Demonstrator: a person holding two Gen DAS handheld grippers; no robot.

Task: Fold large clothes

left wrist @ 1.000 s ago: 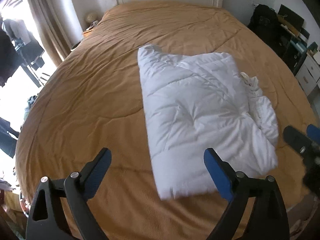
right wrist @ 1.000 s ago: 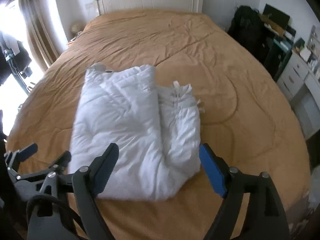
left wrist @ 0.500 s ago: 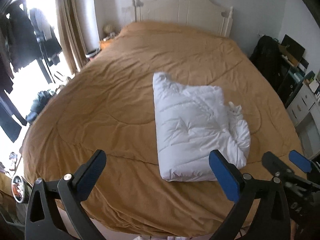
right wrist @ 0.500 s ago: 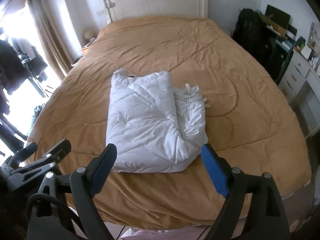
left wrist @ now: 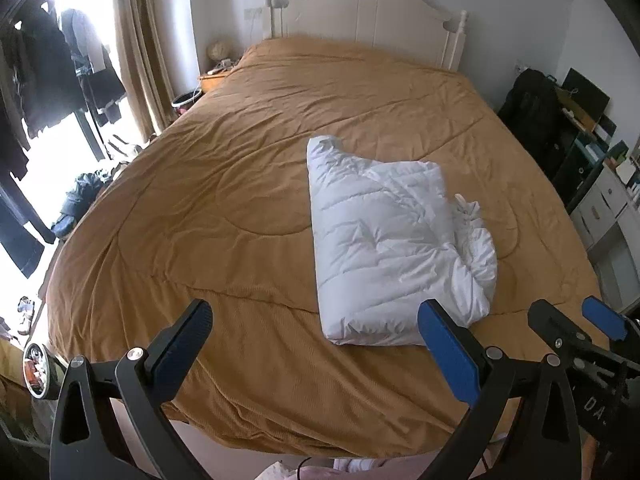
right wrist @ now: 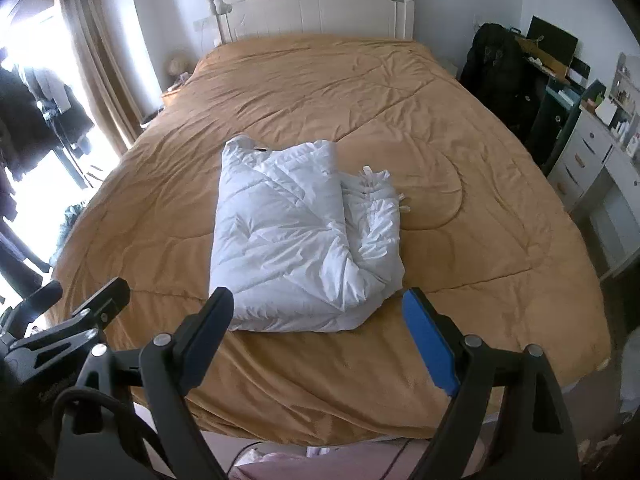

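Puffy white quilted garment [left wrist: 384, 240] on matt ochre cloth bedspread [left wrist: 224, 216].

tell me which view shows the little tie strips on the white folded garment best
The right wrist view: the tie strips fan out clearly along the white garment's right edge. In the left wrist view they sit bunched behind the fold, only a few visible.

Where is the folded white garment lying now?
In both wrist views the white garment lies folded on the brown bedspread, near the bed's foot edge, just beyond the open grippers and far from the headboard.
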